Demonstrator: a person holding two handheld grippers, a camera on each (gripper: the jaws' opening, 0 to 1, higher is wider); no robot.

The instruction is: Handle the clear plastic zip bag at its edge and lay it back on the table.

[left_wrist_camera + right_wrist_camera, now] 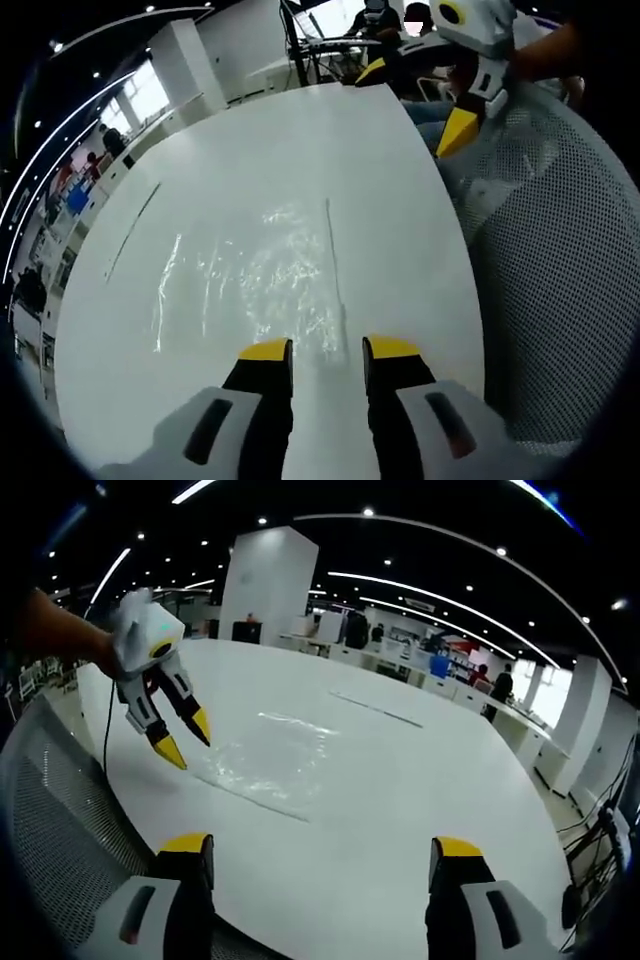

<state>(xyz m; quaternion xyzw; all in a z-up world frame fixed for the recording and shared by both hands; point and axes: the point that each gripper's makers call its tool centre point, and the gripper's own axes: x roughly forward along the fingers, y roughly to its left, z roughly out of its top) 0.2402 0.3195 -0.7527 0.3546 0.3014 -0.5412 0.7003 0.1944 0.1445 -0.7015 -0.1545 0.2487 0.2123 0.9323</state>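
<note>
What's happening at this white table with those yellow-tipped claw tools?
A person is holding a gripper in each hand over a white table. A clear plastic zip bag lies flat on it, with nothing gripping it. The left gripper hovers just above the bag's near edge, jaws slightly apart. The right gripper is held wide open, back from the bag. A mesh chair stands beside the table.

A white table (400, 200) spread across the centre of the left gripper view, a thin dark line (132, 232) marking its surface at centre left. A grey mesh chair (560, 260) stood at the right edge (it also curved along the lower left of the right gripper view). A white square pillar (265, 580) rose at upper centre there, ceiling light strips (450, 555) arcing overhead.
</note>
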